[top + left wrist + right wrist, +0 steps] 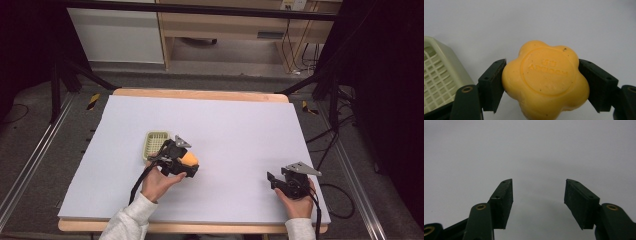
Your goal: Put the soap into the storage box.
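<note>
An orange flower-shaped soap bar [546, 80] with embossed lettering sits clamped between the jaws of my left gripper [541, 82]. From above, the same soap [190, 159] shows at the left gripper [181, 159], just right of a pale green slotted soap tray [155, 142] lying on the white table cover [235, 125]. That tray [439, 77] fills the left edge of the left gripper view. My right gripper [274, 181] rests near the table's front right, its jaws spread apart [538, 202] with nothing but bare white surface between them.
The wooden table edge [200, 94] runs along the back. Black frame legs and cables [330, 95] stand beyond the right side, and a wooden shelf unit [225, 25] stands behind the table.
</note>
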`<state>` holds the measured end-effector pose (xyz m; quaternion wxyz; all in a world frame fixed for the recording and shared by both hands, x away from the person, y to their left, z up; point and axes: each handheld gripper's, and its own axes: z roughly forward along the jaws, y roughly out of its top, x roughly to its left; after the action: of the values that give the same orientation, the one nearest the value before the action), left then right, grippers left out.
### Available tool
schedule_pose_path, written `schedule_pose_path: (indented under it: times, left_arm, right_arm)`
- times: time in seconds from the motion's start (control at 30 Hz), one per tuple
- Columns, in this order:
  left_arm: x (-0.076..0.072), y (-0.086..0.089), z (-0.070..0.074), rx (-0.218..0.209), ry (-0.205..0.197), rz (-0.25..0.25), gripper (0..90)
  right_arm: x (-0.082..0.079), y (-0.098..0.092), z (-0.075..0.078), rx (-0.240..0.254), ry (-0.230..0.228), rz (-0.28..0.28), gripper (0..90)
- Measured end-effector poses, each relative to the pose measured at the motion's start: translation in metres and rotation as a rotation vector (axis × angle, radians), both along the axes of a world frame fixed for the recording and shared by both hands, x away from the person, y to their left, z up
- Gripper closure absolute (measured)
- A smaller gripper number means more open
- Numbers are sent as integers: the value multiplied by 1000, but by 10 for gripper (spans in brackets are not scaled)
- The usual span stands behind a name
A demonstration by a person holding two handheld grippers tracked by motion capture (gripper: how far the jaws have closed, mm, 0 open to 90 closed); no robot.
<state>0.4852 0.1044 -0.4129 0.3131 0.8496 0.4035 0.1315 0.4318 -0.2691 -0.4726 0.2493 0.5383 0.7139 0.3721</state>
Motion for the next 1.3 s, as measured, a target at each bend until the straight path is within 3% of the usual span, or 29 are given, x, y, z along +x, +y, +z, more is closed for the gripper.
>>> schedule_pose_path:
  times: [0.57,1.07,1.3]
  left_arm:
    - [12,43,19,-25,-41,87,258]
    - [27,63,29,-10,-72,140,258]
    - [34,72,30,-26,-82,170,258]
  right_arm:
    - [0,0,0,5,1,0,405]
    - [1,0,-1,1,2,2,406]
    - [1,0,-1,1,1,3,406]
